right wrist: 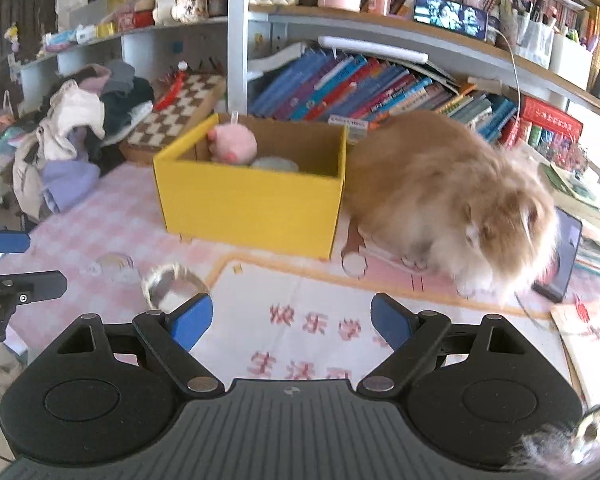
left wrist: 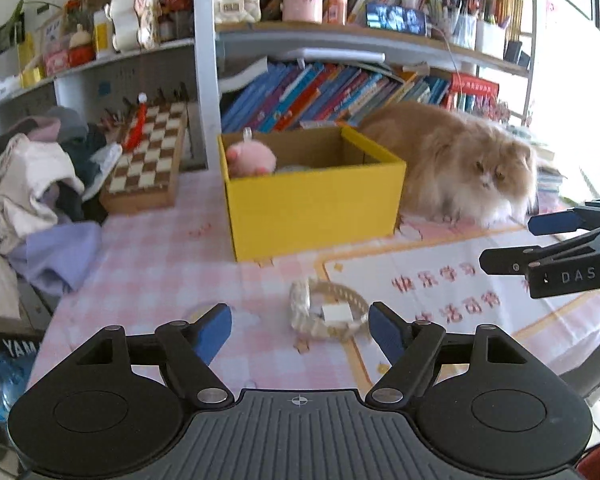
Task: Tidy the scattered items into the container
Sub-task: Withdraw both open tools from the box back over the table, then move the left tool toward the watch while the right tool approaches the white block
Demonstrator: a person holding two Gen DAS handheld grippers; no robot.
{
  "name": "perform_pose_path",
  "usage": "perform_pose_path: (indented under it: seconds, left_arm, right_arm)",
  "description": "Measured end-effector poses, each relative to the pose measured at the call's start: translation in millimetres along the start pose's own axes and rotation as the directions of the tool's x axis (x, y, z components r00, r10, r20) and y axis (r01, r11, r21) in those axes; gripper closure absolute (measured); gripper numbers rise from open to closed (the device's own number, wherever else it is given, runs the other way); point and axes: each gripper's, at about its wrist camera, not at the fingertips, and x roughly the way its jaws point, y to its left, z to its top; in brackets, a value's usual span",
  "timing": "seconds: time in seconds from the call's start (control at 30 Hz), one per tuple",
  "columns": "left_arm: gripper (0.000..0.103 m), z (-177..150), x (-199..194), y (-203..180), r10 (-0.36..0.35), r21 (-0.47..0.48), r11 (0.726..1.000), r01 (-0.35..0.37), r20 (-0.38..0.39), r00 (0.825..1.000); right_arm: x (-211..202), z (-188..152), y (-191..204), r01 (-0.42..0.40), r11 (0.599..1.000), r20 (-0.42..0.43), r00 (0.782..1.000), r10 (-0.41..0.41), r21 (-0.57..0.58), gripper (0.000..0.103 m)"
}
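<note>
The yellow box point(left wrist: 316, 204) stands on the pink-checked table point(left wrist: 160, 264) with its top open; a pink plush point(left wrist: 250, 158) sits in its left end, and in the right wrist view a pale round thing point(right wrist: 276, 164) lies beside the plush, too blurred to name. A watch point(left wrist: 328, 312) with a pale linked band lies on the table in front of the box, at the edge of the printed mat point(left wrist: 440, 280), and a small clear disc point(right wrist: 114, 266) lies on the cloth just to its left. So the tidying looks partway: some things are in the box, at least the watch and the disc are out. The left tongs point(left wrist: 300, 326) hang low with their blue pads spread wide, empty, the watch just ahead and between them, nearer the right pad. The right tongs point(right wrist: 292, 320) are also spread and empty, over the mat and off to the watch's right. The step in hand looks like the left tongs' approach to the watch. The next move calls for centring the pads on the band's loop, going down to the cloth, closing on the band rather than the face, then lifting over the box's near wall. A fluffy orange cat point(left wrist: 460, 164) sits touching the box's right side and may shift.
</note>
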Motion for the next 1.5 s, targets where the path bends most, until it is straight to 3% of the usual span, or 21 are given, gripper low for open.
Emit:
perform_pose_path:
  seconds: [0.57, 0.93, 1.5]
  left_arm:
    - [0.022, -31, 6, -18, 0.007, -0.015, 1.000, -0.008, -0.052, 0.999]
    - [0.013, -32, 9, -21, 0.004, -0.010, 1.000, -0.005, -0.066, 0.998]
    - [0.009, -29, 12, -28, 0.003, 0.014, 1.000, -0.002, -0.066, 0.998]
  right_arm:
    - [1, -47, 25, -0.044, 0.999, -0.072, 0.996, 0.043, -0.008, 0.020]
    - [7, -49, 26, -0.049, 0.999, -0.084, 0.995, 0.050, 0.009, 0.020]
    - [13, -50, 24, -0.046, 0.999, -0.100, 0.994, 0.047, 0.013, 0.020]
